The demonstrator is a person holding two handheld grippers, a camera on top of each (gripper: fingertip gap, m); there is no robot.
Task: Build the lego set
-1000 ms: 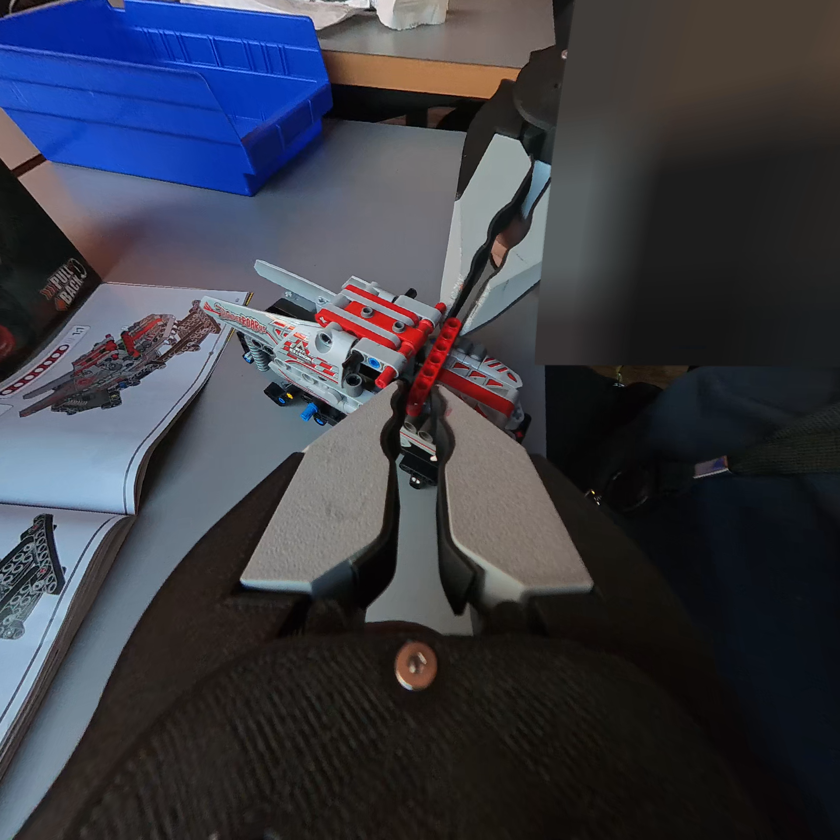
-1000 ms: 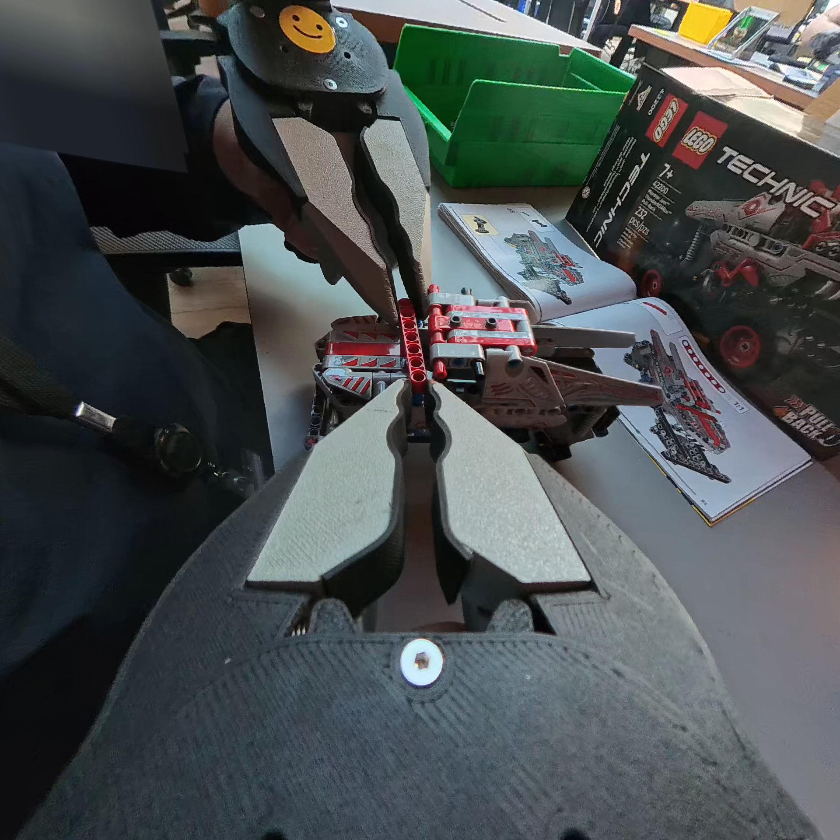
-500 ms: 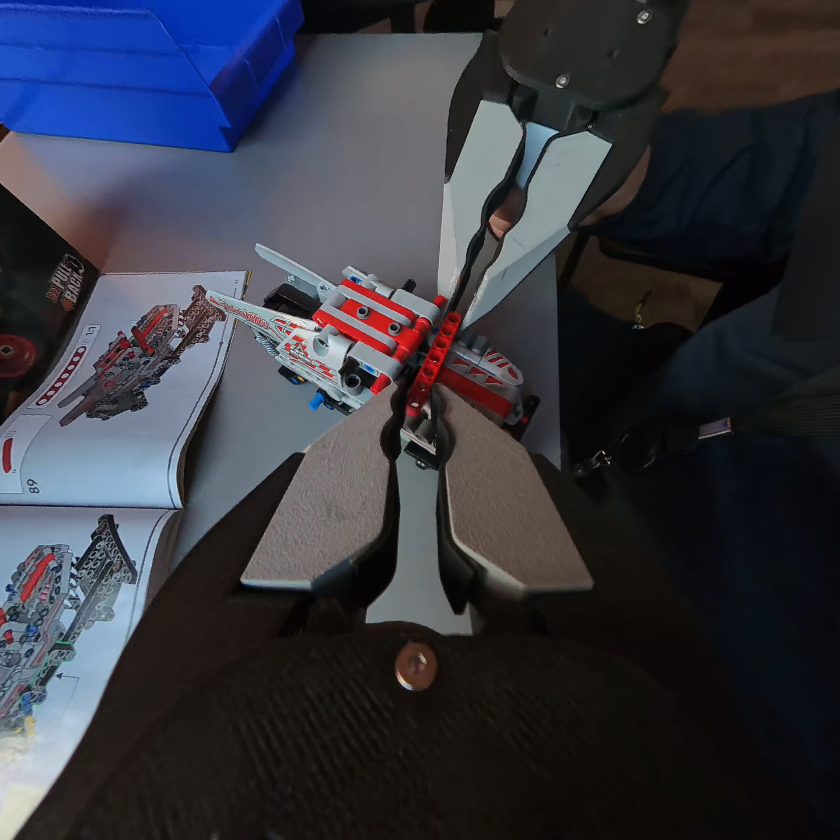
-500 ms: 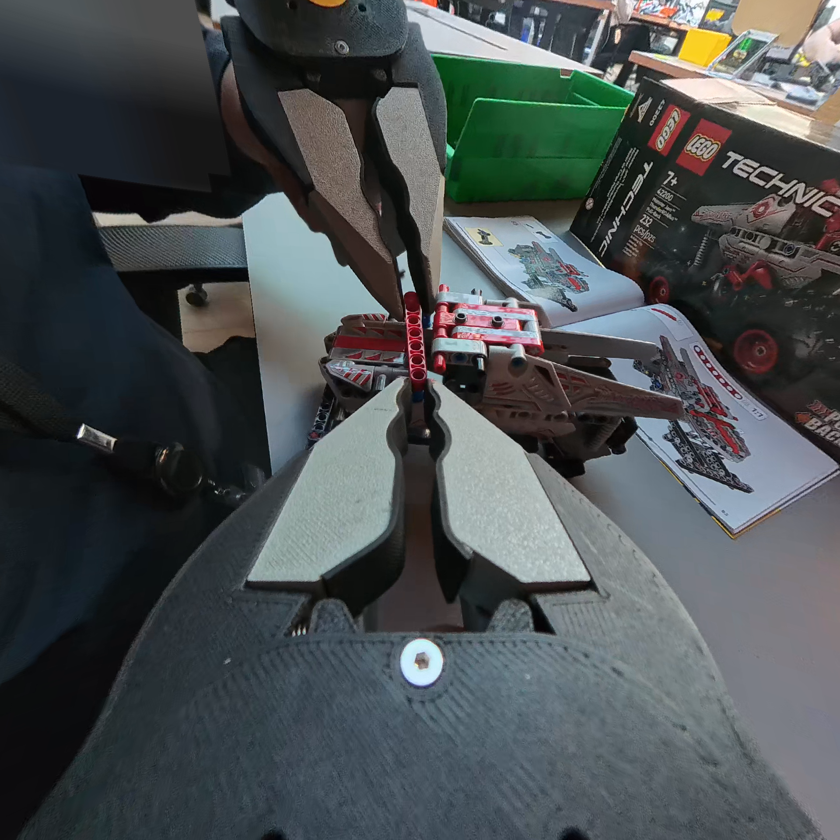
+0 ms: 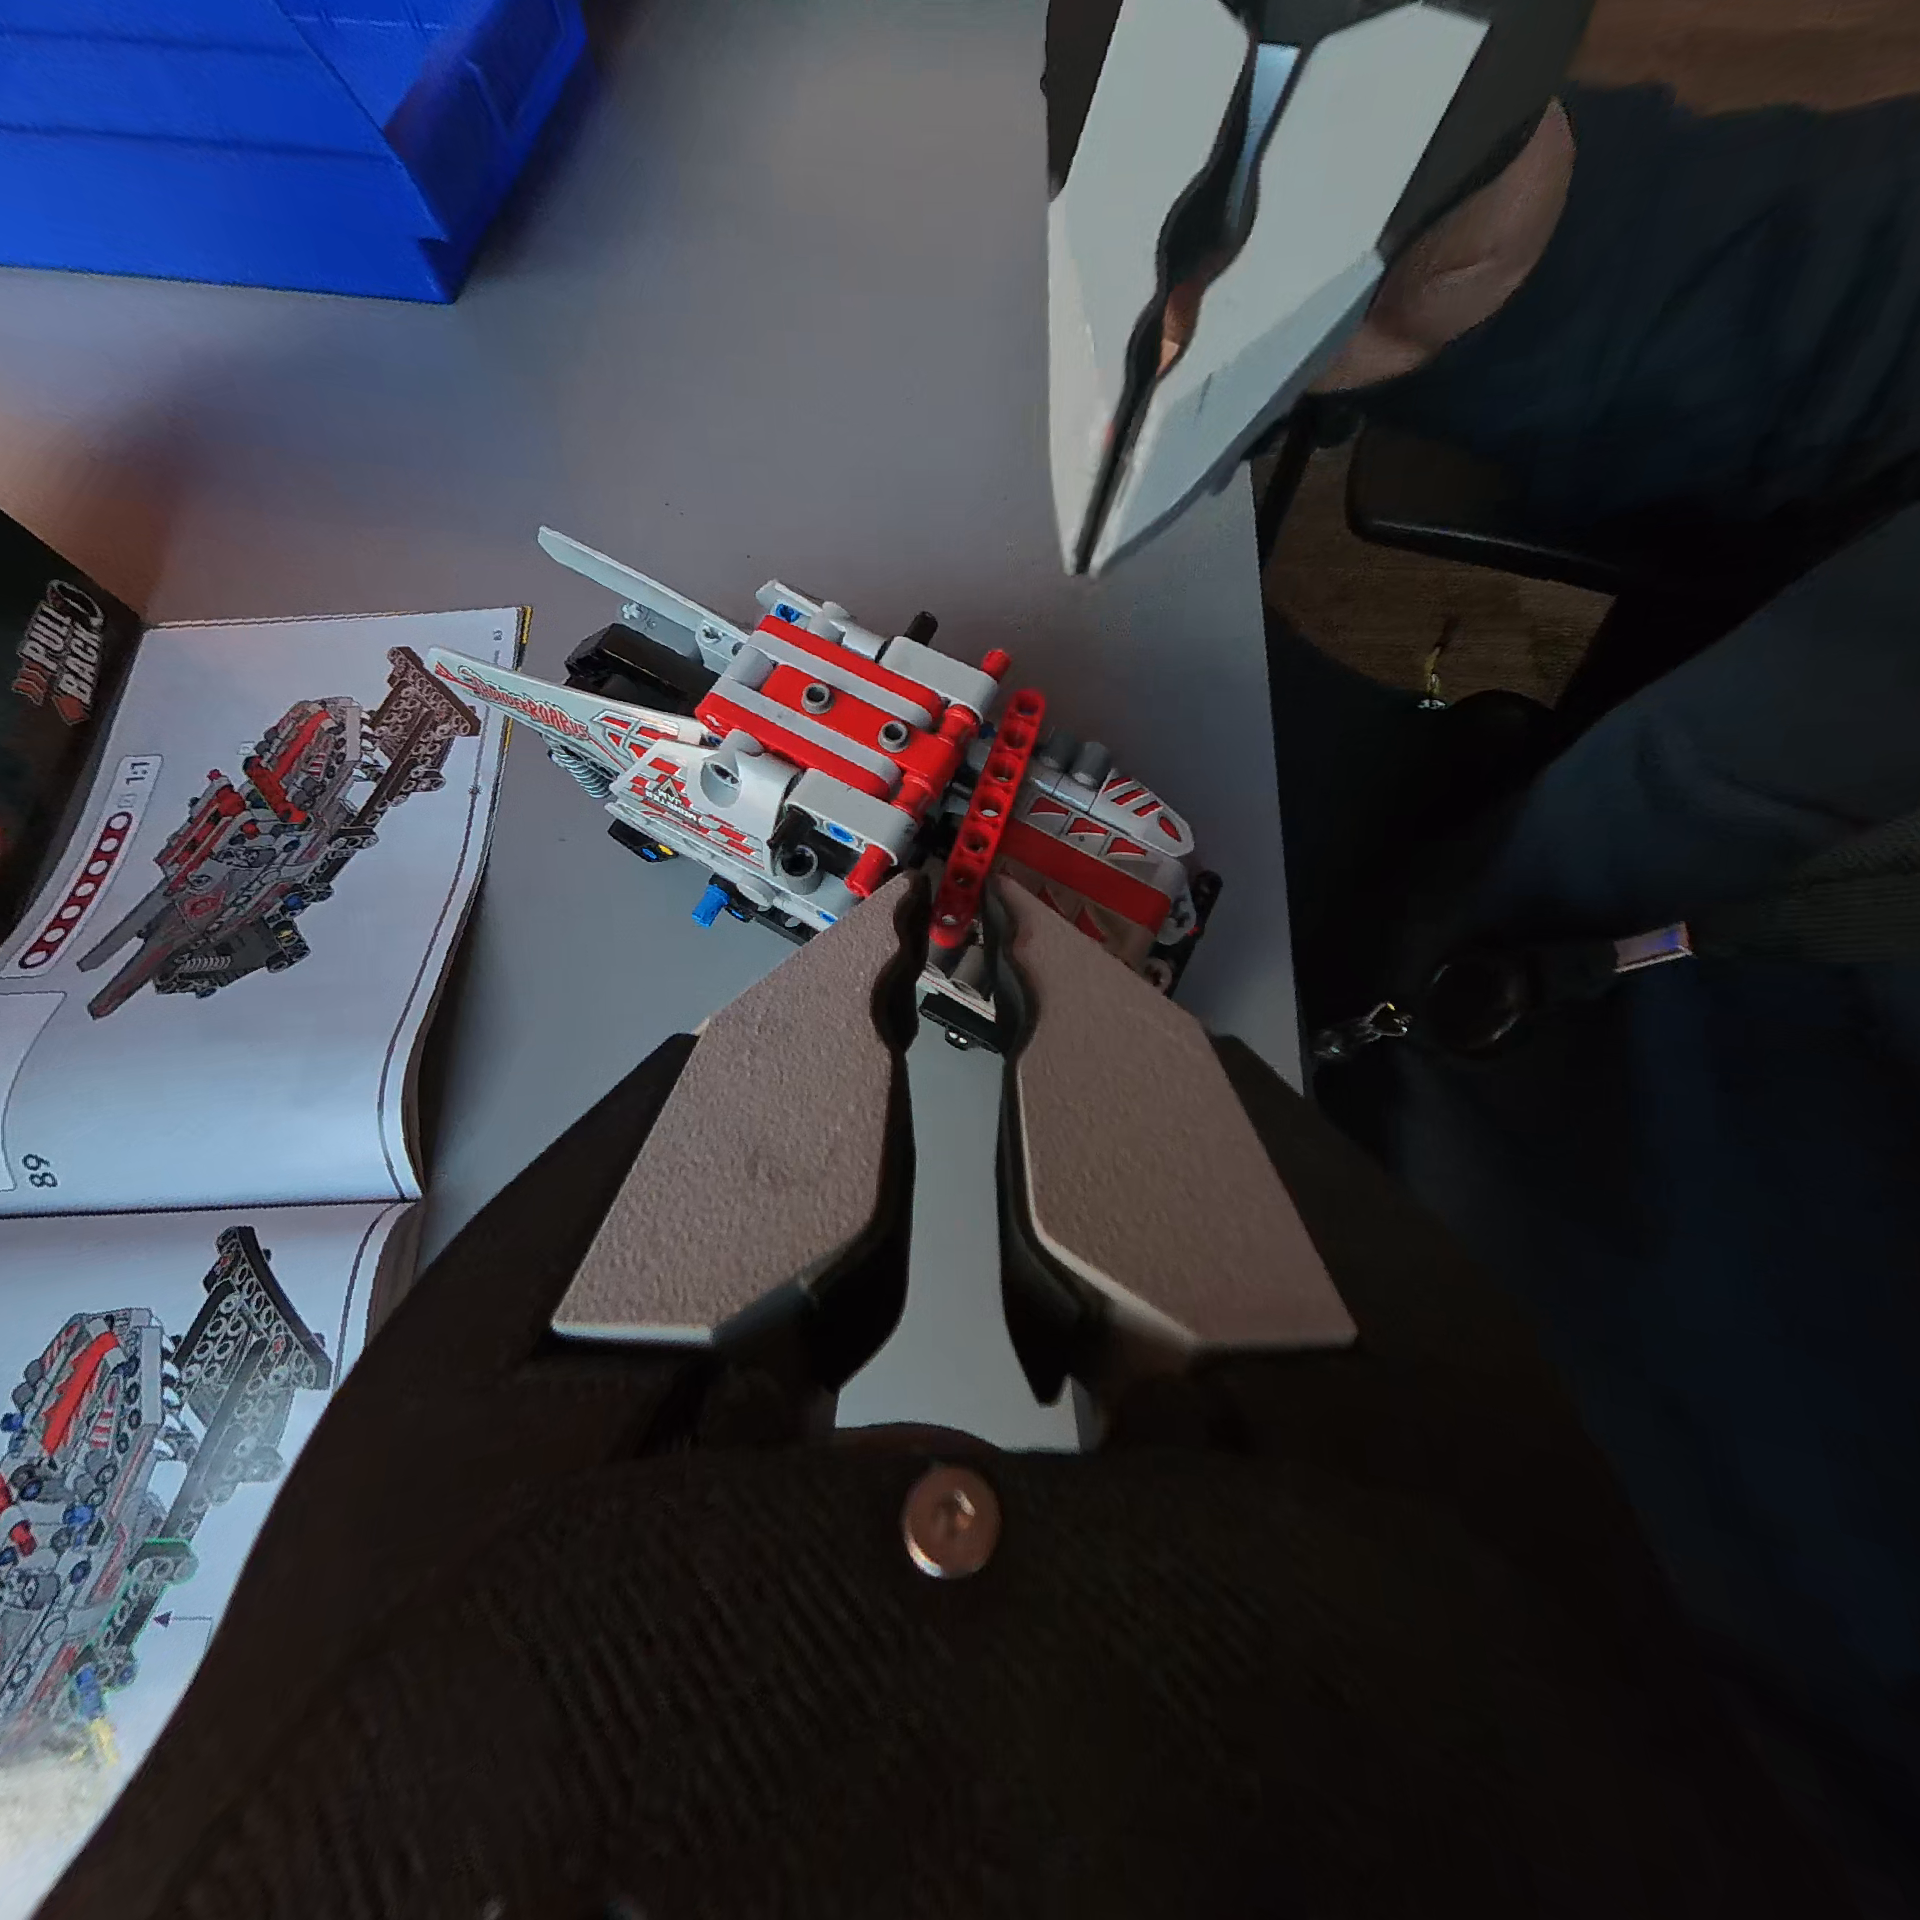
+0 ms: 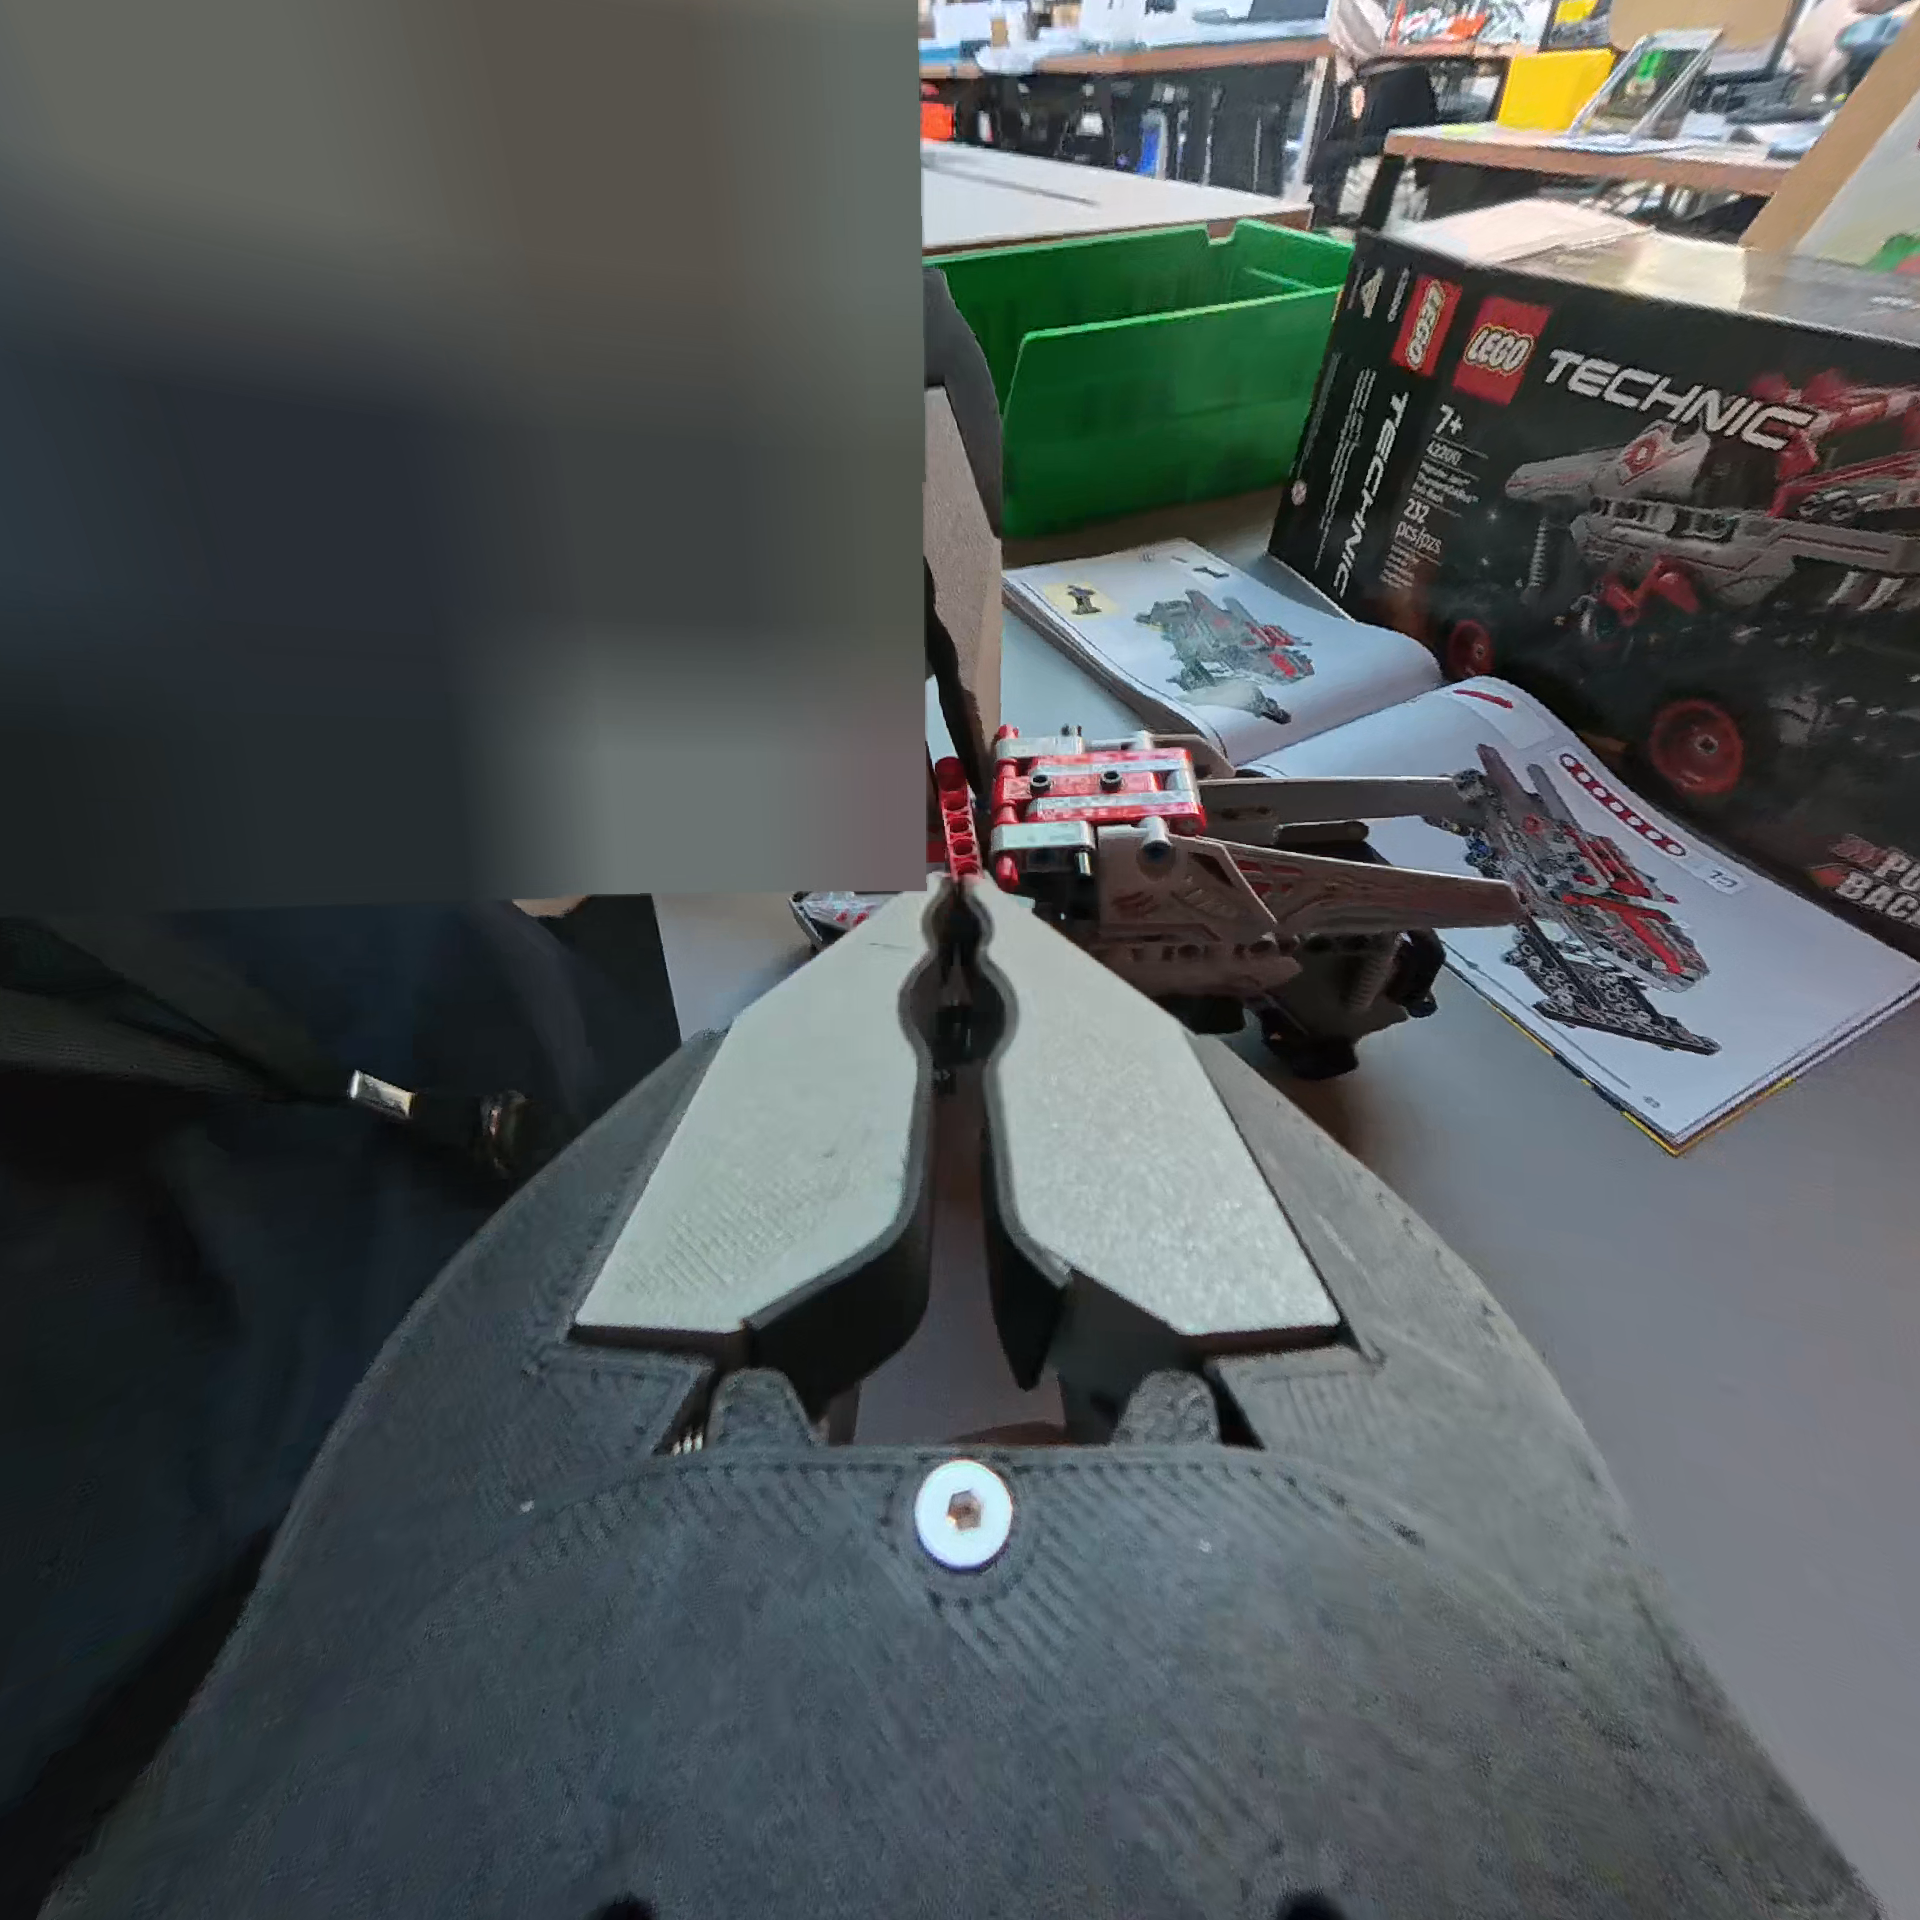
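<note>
The grey and red lego model (image 5: pixel 852 769) lies on the grey table (image 5: pixel 810 343), near its edge. A red holed beam (image 5: pixel 992 800) stands across its top. My left gripper (image 5: pixel 958 899) is shut on the near end of this beam. My right gripper (image 6: pixel 956 896) is shut and empty, drawn back from the model (image 6: pixel 1143 862) and the beam (image 6: pixel 958 821). In the left wrist view the right gripper (image 5: pixel 1086 556) hangs above and behind the model, apart from it. One of the left gripper's fingers (image 6: pixel 961 582) shows beside a blurred patch.
An open instruction booklet (image 5: pixel 239 904) lies left of the model, also seen in the right wrist view (image 6: pixel 1558 883). A blue bin (image 5: pixel 260 135) stands at the back. A green bin (image 6: pixel 1143 374) and the set's box (image 6: pixel 1662 499) stand beyond the model. A person's dark clothing (image 5: pixel 1662 935) is past the table edge. There is about 6 centimeters between the tips of the two grippers.
My right gripper has let go of the beam's far end, shut, and pulled up and away from the model. My left gripper keeps its hold on the beam.
</note>
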